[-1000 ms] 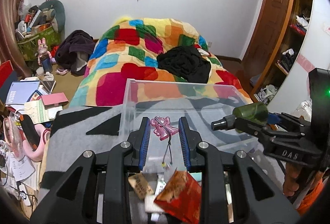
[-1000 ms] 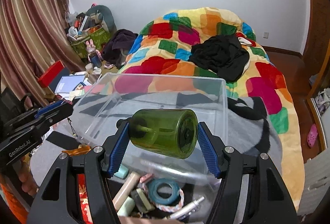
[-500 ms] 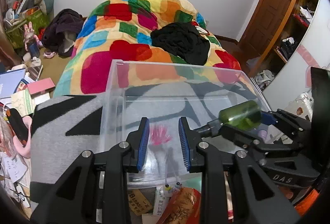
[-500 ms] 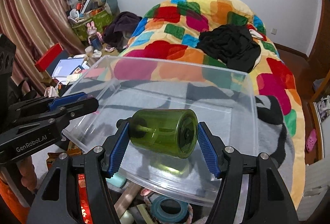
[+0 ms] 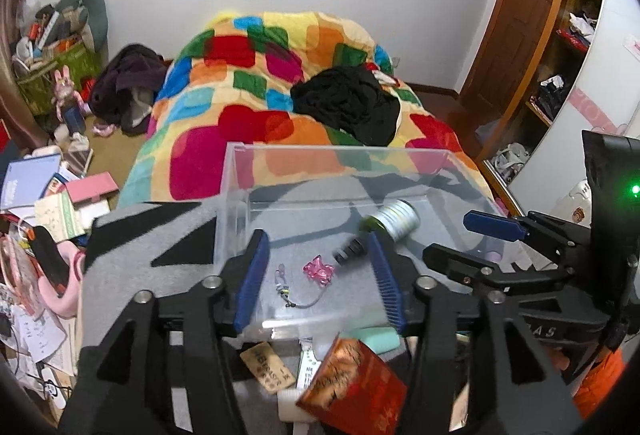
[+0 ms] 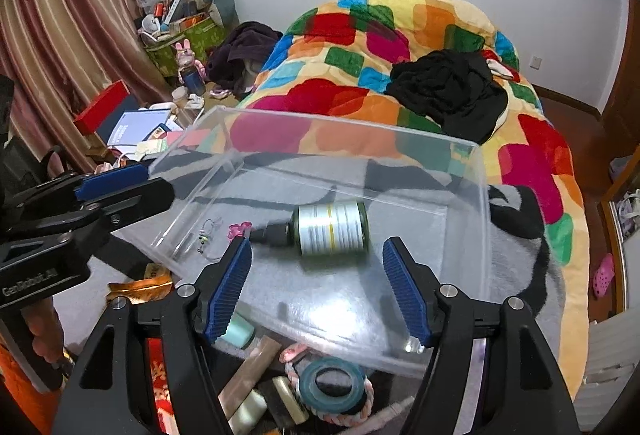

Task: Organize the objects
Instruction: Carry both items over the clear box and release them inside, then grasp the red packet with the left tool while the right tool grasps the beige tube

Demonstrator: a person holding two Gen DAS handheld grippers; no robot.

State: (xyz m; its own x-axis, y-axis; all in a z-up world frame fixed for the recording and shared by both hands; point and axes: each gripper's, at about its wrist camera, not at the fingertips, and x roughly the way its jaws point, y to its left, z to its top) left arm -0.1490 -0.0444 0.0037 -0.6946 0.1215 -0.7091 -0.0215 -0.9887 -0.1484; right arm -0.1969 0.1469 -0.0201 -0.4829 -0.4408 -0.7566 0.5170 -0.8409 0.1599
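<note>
One green bottle [image 6: 330, 229] lies on its side on the floor of the clear plastic bin [image 6: 482, 219], its long axis running roughly across the right wrist view: the black nozzle points to the left of that view, toward the pink charm [image 6: 239, 229], and the flat base faces right. Its silver label is turned upward and looks slightly blurred. In the left wrist view the same bottle [image 5: 384, 225] shows as tilted, nozzle down-left and base up-right. The right gripper [image 6: 318, 289] hangs above the bin's near edge with its two blue-padded jaws spread wide and nothing between them; the bottle sits just beyond them, apart from both pads. The left gripper [image 5: 318, 285] is likewise spread with nothing in it, over the near left part of the bin. Inside the bin lie two things: the bottle and one pink charm [image 5: 319, 270] with its thin cord.
</note>
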